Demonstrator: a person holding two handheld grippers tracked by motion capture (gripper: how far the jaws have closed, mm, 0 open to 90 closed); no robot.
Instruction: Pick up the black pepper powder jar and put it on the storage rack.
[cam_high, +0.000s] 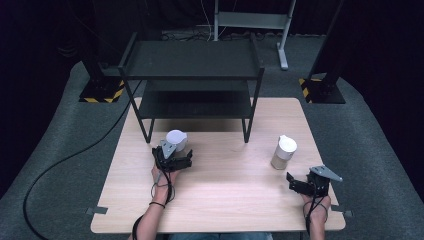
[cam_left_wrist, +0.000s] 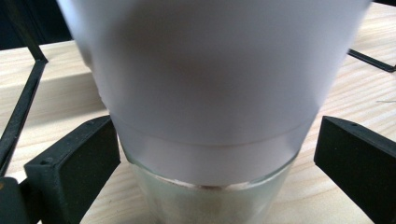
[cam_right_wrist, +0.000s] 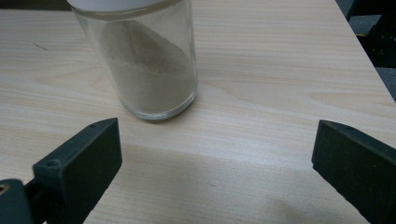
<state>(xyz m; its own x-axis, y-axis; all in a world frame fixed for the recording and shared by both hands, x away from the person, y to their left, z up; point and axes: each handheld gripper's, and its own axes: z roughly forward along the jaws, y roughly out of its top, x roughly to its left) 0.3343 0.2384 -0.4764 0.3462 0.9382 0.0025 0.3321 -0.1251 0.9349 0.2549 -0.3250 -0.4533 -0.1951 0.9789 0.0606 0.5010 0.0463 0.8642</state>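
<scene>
A: In front of the shelf, from above, your left gripper sits right at the near side of the white-capped jar, just off the rack's left front leg. Your right gripper is well clear of the shelf, near the table's right front corner, with the second jar just ahead of it and slightly to its left.

B: So which hand is closer to a grab?

A: Your left, I'd judge. In the left gripper view, the jar stands upright between your jaws, its long axis vertical, the shelf leg behind it to the left. The jaws are spread; the left one looks touching or nearly touching the glass, the right one still has a gap. Nothing is clamped yet.

B: And the other hand?

A: In the right gripper view, your jaws stand wide apart with bare table between them. The jar of powder stands upright ahead and left of centre, beyond the tips, not between them. You would need to go forward and a little left before closing.

B: So the left jar goes first?

A: Likely. It is already straddled; squeeze across its width, low on the cap, and keep it upright.
</scene>
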